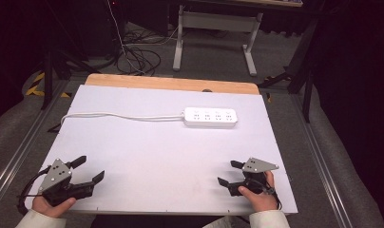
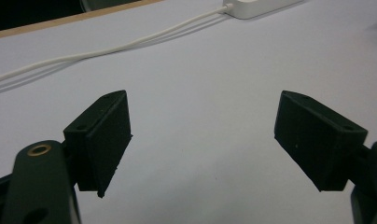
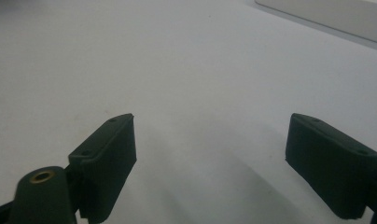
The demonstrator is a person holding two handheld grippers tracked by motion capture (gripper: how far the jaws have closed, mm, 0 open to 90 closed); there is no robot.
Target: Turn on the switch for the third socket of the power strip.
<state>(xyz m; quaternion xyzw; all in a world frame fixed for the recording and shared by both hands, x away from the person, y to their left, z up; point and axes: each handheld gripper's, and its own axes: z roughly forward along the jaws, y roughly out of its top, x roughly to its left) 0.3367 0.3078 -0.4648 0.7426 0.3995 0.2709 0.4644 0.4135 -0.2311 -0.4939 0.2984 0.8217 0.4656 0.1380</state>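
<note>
Nothing started yet, by the look of it: power strip [image 1: 210,117] lies untouched mid-table, left gripper [image 1: 85,169] and right gripper [image 1: 229,172] both near of it, jaws spread, empty.

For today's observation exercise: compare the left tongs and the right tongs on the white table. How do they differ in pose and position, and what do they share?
1. The left black two-jaw tongs sit at the near left corner of the white table; the right black two-jaw tongs sit near right.
2. The white power strip lies farther from the left tongs than from the right tongs.
Shared: both are open, empty and hand-held.
</note>
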